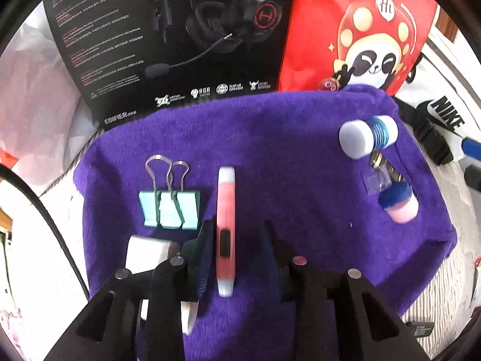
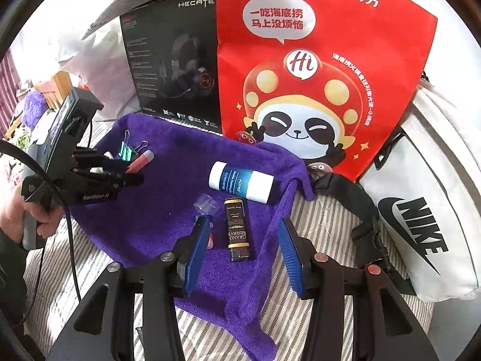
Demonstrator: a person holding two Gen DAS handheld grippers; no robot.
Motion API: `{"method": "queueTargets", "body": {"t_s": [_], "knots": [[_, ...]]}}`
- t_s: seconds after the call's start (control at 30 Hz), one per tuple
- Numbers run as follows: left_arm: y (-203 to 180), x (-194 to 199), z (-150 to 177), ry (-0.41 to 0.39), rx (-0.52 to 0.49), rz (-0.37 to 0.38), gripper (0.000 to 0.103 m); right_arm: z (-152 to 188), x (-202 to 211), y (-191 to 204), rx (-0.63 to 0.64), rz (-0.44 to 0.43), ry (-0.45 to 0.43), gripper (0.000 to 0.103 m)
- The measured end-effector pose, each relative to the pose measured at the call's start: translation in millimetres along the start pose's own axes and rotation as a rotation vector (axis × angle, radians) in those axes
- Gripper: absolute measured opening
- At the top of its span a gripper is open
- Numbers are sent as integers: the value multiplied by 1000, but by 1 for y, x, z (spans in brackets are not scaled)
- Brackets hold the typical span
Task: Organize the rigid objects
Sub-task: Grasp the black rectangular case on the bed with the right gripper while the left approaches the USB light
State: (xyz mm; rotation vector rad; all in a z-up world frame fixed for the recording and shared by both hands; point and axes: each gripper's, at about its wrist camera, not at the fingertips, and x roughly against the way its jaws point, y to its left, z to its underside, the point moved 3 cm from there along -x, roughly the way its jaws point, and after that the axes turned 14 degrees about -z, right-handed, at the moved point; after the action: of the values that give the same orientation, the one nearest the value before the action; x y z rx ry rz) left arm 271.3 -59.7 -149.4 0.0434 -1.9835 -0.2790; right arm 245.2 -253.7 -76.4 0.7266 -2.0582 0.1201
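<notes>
A purple towel [image 1: 270, 150] lies on a striped bed. On it lie a green binder clip [image 1: 168, 209] and a pink utility knife [image 1: 226, 228]. My left gripper [image 1: 237, 243] is open, its fingers on either side of the knife; I cannot tell if they touch it. A blue-and-white tube [image 2: 242, 182], a black lighter [image 2: 237, 230] and a small blue-capped pink bottle [image 1: 398, 204] lie on the towel's right part. My right gripper [image 2: 243, 246] is open and empty, jaws on either side of the lighter.
A black headset box [image 2: 171, 69] and a red panda bag [image 2: 315, 75] stand behind the towel. A white Nike bag [image 2: 427, 225] with a black strap lies at the right. A white object [image 1: 147, 252] sits by the left fingers.
</notes>
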Motion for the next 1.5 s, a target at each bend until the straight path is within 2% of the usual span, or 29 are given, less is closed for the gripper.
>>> {"method": "queueTargets", "body": {"t_s": [0.23, 0.33, 0.5, 0.67, 0.87, 0.97, 1.1, 1.23, 1.33, 1.47, 1.5], "knots": [[13, 47, 29, -48, 15, 8, 30, -2, 13, 16, 25, -1, -29, 47], [20, 72, 49, -73, 22, 32, 30, -4, 22, 29, 48, -25, -46, 47], [31, 92, 79, -98, 24, 44, 30, 6, 40, 49, 41, -74, -82, 47], [46, 104, 110, -108, 66, 116, 30, 59, 43, 67, 58, -90, -23, 47], [40, 98, 129, -99, 98, 174, 30, 134, 19, 85, 54, -120, 129, 47], [33, 101, 138, -100, 90, 189, 30, 151, 7, 91, 63, -112, 169, 47], [29, 106, 148, -102, 83, 200, 30, 161, -6, 93, 97, -63, 186, 40], [34, 109, 156, -103, 97, 205, 30, 160, -14, 90, 102, -62, 176, 26], [38, 110, 158, -99, 117, 212, 30, 156, -17, 90, 96, -62, 165, 24], [39, 112, 160, -103, 119, 214, 30, 154, -18, 82, -48, -69, 159, 25], [39, 112, 161, -103, 119, 217, 30, 155, -17, 83, -51, -67, 163, 25]]}}
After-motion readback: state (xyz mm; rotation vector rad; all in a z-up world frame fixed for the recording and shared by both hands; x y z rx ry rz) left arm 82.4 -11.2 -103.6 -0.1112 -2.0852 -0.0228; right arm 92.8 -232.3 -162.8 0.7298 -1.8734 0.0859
